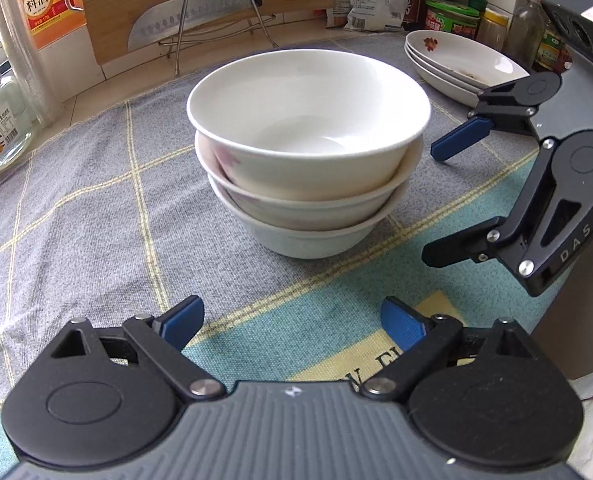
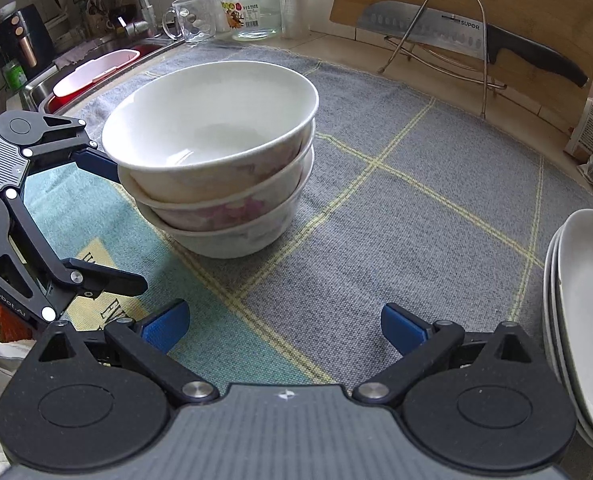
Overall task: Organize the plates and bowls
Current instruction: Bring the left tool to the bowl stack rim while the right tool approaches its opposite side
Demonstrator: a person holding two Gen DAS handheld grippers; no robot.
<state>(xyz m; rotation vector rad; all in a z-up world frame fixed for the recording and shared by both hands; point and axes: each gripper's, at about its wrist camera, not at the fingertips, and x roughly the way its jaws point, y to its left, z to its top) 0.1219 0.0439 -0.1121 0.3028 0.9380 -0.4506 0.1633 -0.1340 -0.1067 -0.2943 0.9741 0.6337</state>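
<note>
- Kitchen clutter is lining the back of the worktop (image 1: 96, 208), which is wearing a grey checked cloth: a cutting board (image 1: 144, 4) is leaning on the wall with a knife (image 1: 216, 4) across a wire rack (image 1: 220, 8), and jars are crowding the corners.
- Three white bowls (image 1: 308, 148) are sitting nested in one stack at the middle of the cloth, upright, with the top one tilting slightly.
- A stack of plates (image 1: 460, 60) is resting well apart from the bowls, toward the right side of the worktop.
- Left tongs (image 1: 292, 324) are standing wide apart and empty, with the bowl stack lying straight ahead of them and near.
- Right tongs (image 2: 284, 328) are also gaping with nothing between them; the bowls are lying ahead and to their left, the plates just beside them on the right.
- Judging by this, the left tongs are facing the bowls more squarely, while the right tongs are the nearer pair for the plates.
</note>
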